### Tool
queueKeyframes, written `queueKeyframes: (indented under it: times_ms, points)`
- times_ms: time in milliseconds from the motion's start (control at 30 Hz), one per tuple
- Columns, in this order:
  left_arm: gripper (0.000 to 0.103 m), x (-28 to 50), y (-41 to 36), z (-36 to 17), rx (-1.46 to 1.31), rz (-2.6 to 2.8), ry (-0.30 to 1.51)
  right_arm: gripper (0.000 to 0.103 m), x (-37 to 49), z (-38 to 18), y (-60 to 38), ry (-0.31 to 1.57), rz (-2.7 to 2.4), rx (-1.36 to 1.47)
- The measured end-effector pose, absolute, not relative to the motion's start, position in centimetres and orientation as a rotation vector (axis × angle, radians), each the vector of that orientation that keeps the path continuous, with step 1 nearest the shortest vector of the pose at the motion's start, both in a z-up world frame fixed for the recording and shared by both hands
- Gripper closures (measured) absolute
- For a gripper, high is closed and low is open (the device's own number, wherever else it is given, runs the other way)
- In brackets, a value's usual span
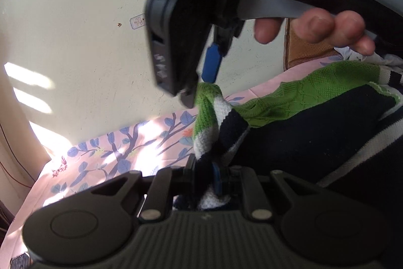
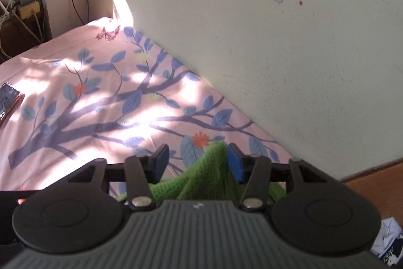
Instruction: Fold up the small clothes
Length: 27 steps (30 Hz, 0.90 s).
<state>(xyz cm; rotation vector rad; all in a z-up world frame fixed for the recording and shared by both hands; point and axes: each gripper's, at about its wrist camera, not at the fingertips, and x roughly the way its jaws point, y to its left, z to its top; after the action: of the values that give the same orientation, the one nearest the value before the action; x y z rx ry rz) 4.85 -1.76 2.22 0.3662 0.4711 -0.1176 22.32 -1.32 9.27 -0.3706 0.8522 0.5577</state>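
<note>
A knitted garment [image 1: 314, 95] in green, navy and white stripes lies on the pink flowered bedsheet [image 1: 118, 143]. In the left wrist view my left gripper [image 1: 205, 175] is shut on a bunched striped fold of it at the bottom centre. From there the fold rises to a green peak under my right gripper [image 1: 200, 87], which a person's hand [image 1: 314, 27] holds above it. In the right wrist view my right gripper [image 2: 197, 159] stands open. The green knit [image 2: 206, 168] lies between its fingers, against the blue right pad [image 2: 235, 165] and apart from the left one.
A cream wall [image 2: 277, 54] runs along the far side of the bed. A phone-like object [image 2: 7, 97] lies at the left edge of the sheet, with cables and sockets [image 2: 25, 4] beyond the bed's corner. A brown padded surface [image 1: 307, 47] and white cloth [image 2: 388, 238] are at the right.
</note>
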Motion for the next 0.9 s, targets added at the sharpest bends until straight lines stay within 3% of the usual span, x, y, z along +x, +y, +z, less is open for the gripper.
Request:
queueKeyframes:
  times_ms: [133, 267, 333, 533, 600, 767, 867, 900]
  points:
    - [0.091, 5.2, -1.5, 2.2, 0.35, -0.117, 0.485, 0.096, 24.1, 9.1, -5.7, 0.99, 0.61, 0.117]
    - [0.086, 5.6, -0.7, 2.5, 0.296, -0.107, 0.501, 0.097, 25.9, 8.1, -7.0, 0.991, 0.739, 0.533]
    - [0.078, 6.1, 0.3, 2.9, 0.233, -0.1, 0.515, 0.097, 27.0, 7.1, -5.3, 0.971, 0.78, 0.592]
    - [0.077, 9.0, 6.7, 2.8, -0.14, -0.099, 0.675, 0.091, 31.2, 2.8, -2.3, 0.965, 0.674, 0.521]
    - [0.076, 10.1, 9.6, 2.1, -0.317, -0.115, 0.741, 0.077, 31.2, 3.5, -3.8, 0.912, 0.633, 0.501]
    - [0.077, 10.6, 12.5, 1.4, -0.521, -0.147, 0.763, 0.069, 28.1, 7.0, -6.8, 0.832, 0.75, 0.36]
    - [0.077, 10.2, 11.5, 1.6, -0.448, -0.12, 0.748, 0.032, 25.6, 7.5, -6.9, 0.819, 0.797, 0.203]
    - [0.077, 10.1, 11.2, 1.6, -0.425, -0.114, 0.743, 0.026, 25.0, 7.0, -6.4, 0.825, 0.796, 0.149]
